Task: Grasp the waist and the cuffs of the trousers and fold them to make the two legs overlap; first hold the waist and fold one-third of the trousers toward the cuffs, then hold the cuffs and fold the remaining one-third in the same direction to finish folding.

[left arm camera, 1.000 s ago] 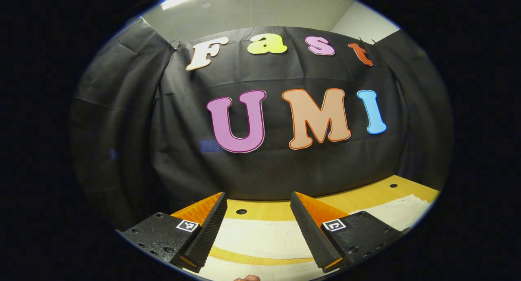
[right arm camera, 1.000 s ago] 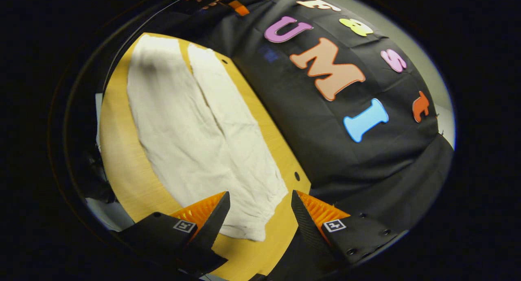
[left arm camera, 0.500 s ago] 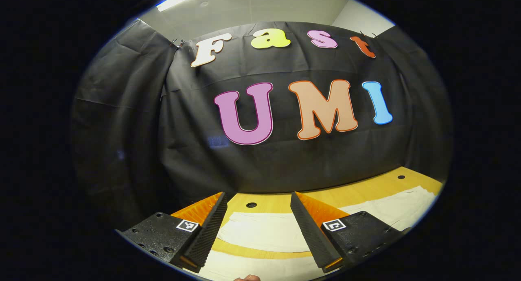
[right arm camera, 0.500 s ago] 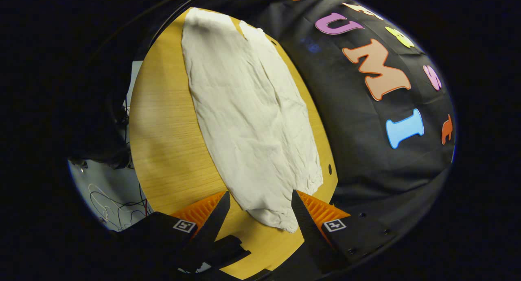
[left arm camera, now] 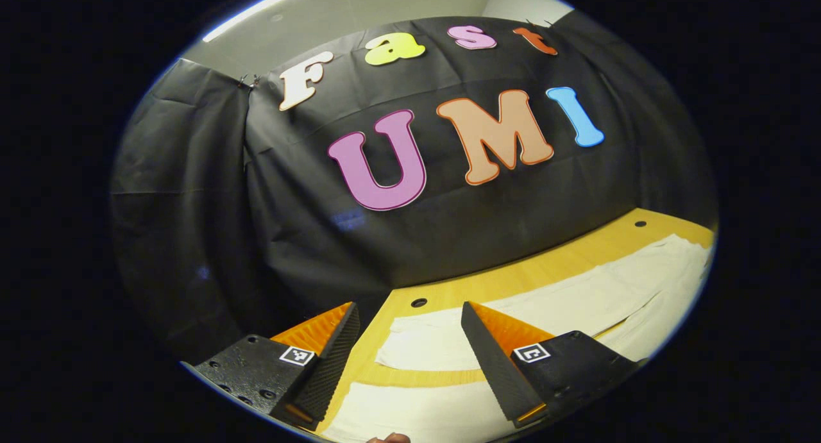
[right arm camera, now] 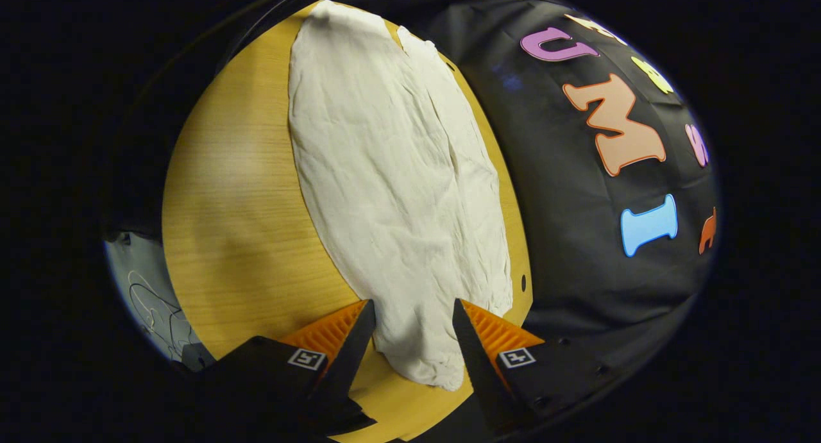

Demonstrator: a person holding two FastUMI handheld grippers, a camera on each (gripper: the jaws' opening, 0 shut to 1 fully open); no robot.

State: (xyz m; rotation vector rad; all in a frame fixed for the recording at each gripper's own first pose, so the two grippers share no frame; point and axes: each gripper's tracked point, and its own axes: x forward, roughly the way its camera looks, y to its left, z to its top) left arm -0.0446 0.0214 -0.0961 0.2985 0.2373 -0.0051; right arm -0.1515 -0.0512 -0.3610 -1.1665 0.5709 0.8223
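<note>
Bench (right arm camera: pixel 237 225) carries the trousers (right arm camera: pixel 397 174) laid flat, legs side by side, stretching ahead of the right gripper (right arm camera: pixel 410 315), whose fingers stand apart astride one end. Left gripper (left arm camera: pixel 410 315), fingers apart, hovers above the other end. Recommend both descend squarely and pinch the near leg's edge before lifting.

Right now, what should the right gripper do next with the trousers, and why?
Probably lower and close. The right gripper is open, its fingers either side of one end of the cream trousers, which lie flat and unfolded on the wooden table; nothing is gripped yet.
</note>
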